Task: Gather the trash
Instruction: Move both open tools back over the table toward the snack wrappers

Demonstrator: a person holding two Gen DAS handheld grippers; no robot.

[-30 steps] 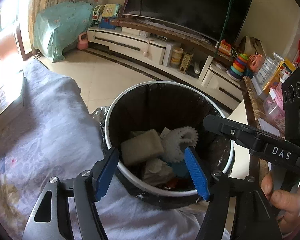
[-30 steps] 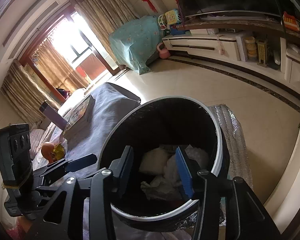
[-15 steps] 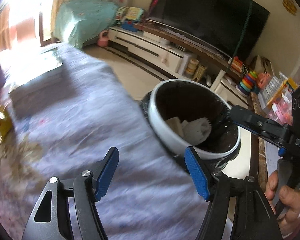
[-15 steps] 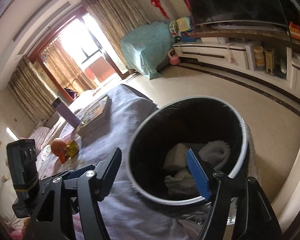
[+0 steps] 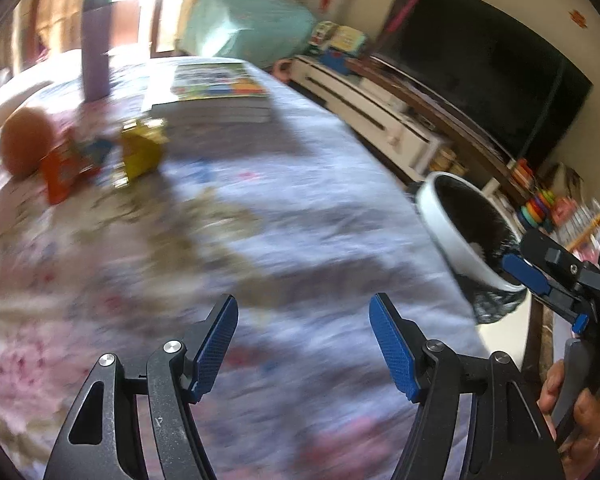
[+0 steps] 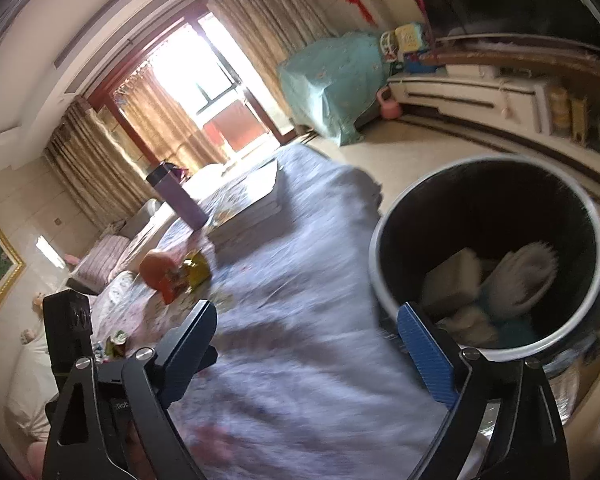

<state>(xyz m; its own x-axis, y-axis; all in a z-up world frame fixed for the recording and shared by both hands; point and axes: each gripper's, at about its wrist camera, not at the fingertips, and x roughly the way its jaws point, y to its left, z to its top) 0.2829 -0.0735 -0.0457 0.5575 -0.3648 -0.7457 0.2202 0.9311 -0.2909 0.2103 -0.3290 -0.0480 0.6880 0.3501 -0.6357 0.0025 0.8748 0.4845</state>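
Observation:
My left gripper (image 5: 304,328) hangs open over the floral tablecloth (image 5: 300,216) with nothing between its blue pads. Far left on the cloth lie an orange wrapper (image 5: 66,168) and a yellow wrapper (image 5: 142,152), beside an orange fruit (image 5: 22,146). The black-lined bin with a white rim (image 5: 440,224) stands off the table's right edge. My right gripper (image 6: 306,320) is opening, empty, with its right finger over the bin rim (image 6: 380,248). Inside the bin lie a tan block (image 6: 452,280) and white crinkled paper (image 6: 524,276). The wrappers (image 6: 180,280) lie ahead on the left.
A purple bottle (image 6: 176,196) and a stack of books (image 6: 248,208) stand at the table's far end. A small green scrap (image 6: 116,344) lies near the left edge. A TV cabinet (image 5: 372,108), toys and a covered teal shape (image 6: 332,80) line the room beyond.
Both views have swung left, from looking into the bin to looking over the tablecloth. The right jaws have spread much wider. The left jaws keep the same gap.

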